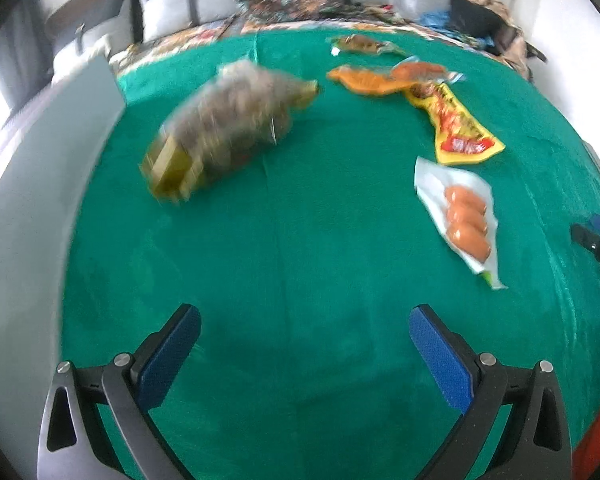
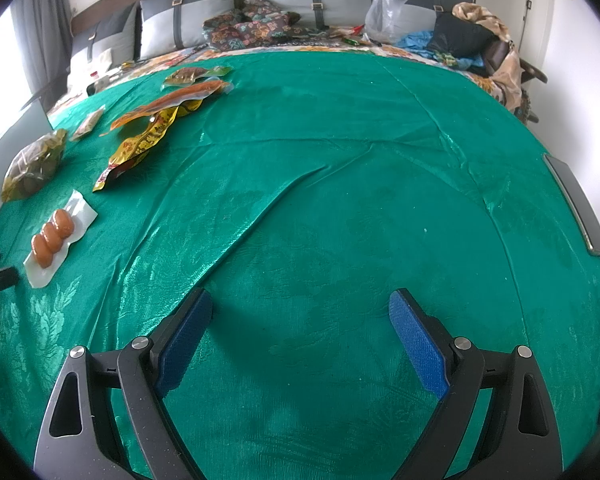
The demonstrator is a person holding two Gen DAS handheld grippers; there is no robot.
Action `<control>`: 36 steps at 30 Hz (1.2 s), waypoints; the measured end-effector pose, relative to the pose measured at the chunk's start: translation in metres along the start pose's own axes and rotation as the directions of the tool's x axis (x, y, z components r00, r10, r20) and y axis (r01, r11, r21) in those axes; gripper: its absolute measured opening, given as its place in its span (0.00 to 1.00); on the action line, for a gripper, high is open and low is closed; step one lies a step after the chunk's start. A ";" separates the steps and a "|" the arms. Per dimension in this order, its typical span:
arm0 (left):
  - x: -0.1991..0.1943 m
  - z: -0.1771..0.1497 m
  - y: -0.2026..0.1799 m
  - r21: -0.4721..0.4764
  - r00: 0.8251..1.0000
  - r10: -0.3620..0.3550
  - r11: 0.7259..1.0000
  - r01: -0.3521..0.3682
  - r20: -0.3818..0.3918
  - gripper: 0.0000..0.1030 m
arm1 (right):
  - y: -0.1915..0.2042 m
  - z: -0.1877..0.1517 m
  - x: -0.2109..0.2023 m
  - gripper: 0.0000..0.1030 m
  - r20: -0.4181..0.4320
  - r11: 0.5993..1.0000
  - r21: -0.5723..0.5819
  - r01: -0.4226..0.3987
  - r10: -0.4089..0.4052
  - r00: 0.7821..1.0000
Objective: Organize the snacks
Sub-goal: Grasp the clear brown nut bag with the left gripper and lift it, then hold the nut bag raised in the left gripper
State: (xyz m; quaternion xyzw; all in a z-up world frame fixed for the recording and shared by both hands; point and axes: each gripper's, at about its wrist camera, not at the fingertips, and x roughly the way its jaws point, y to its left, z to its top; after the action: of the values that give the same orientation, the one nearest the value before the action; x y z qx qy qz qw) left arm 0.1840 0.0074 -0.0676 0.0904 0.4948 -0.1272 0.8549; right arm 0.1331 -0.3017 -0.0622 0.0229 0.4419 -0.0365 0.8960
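Both grippers are empty and wide apart right now. Left gripper (image 1: pixel 305 330) hovers over the green cloth (image 1: pixel 300 240), blue pads spread, nothing between them. Right gripper (image 2: pixel 301 314) is just the same, fingers splayed over bare green cloth (image 2: pixel 340 200).

Take the pack of orange sausages (image 1: pixel 466 222) as our marker: it lies flat on the cloth, ahead and to the right of the left gripper, well apart from it. Just beyond that pack sits the yellow snack pouch (image 1: pixel 458 126), with the orange packets (image 1: pixel 384 78) touching its far end. Further back again, a small brownish packet (image 1: pixel 360 45). Across to the left of the sausages is a bulky bag of dark snacks (image 1: pixel 228 128), blurred in this view.

From the right wrist the sausages (image 2: pixel 53 236) sit far off to the left, the dark bag (image 2: pixel 34 164) beyond them, the yellow pouch (image 2: pixel 142 142) beyond and to their right.
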 end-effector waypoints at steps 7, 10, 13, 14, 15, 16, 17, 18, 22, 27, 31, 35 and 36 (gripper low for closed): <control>-0.008 0.084 0.018 0.220 0.997 -0.009 0.975 0.026 -0.079 1.00 | 0.000 0.000 0.000 0.90 0.000 1.000 0.000 0.000 0.000 1.000; 0.019 0.106 0.015 0.351 0.988 0.084 0.936 -0.034 -0.128 1.00 | 0.000 0.000 0.000 0.90 0.000 1.000 0.000 0.000 0.000 1.000; 0.052 0.125 0.025 0.347 0.978 0.149 0.933 -0.090 -0.147 1.00 | 0.000 0.000 0.000 0.90 0.000 1.000 0.000 0.000 0.000 1.000; 0.059 0.131 0.032 0.300 0.979 0.134 0.950 -0.083 -0.155 1.00 | 0.000 0.000 0.000 0.90 0.000 1.000 0.000 0.000 0.000 1.000; 0.067 0.134 0.037 0.252 0.980 0.115 0.965 -0.071 -0.162 0.99 | 0.000 0.000 0.000 0.90 0.001 1.000 0.000 0.000 0.000 1.000; 0.073 0.138 0.047 0.172 0.982 0.069 0.984 -0.038 -0.174 0.98 | 0.000 0.000 0.000 0.90 0.000 1.000 0.000 0.001 -0.001 1.000; 0.077 0.139 0.054 0.110 0.985 0.021 0.994 -0.002 -0.172 0.79 | 0.000 0.000 0.000 0.90 0.000 1.000 0.000 0.001 -0.001 1.000; 0.077 0.138 0.061 0.037 0.986 -0.028 0.999 0.035 -0.162 0.72 | 0.000 0.000 0.000 0.90 0.001 1.000 0.000 0.001 -0.001 1.000; 0.062 0.118 0.075 -0.131 0.991 -0.056 0.991 0.040 -0.119 0.66 | 0.000 0.000 0.000 0.90 0.001 1.000 0.001 0.001 -0.001 1.000; 0.022 0.047 0.080 -0.336 0.989 -0.056 0.942 0.006 -0.140 0.65 | 0.001 0.000 0.000 0.90 0.001 1.000 0.001 0.001 -0.001 1.000; -0.010 -0.008 0.066 -0.373 0.995 -0.022 0.928 -0.017 -0.100 0.67 | 0.001 0.000 0.000 0.90 0.001 1.000 0.001 0.001 -0.001 1.000; -0.019 -0.033 0.060 -0.372 1.000 -0.018 0.928 0.022 0.015 0.88 | 0.001 0.000 0.000 0.90 0.001 1.000 0.001 0.002 -0.002 1.000; -0.016 -0.036 0.062 -0.374 1.000 -0.008 0.927 0.019 0.030 0.91 | 0.001 0.000 0.000 0.90 0.001 1.000 0.001 0.002 -0.002 1.000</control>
State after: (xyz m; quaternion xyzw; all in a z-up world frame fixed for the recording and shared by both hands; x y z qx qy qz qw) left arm 0.1659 0.0787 -0.0696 -0.0794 0.4986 -0.0376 0.8623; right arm 0.1330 -0.3010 -0.0627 0.0230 0.4414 -0.0375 0.8962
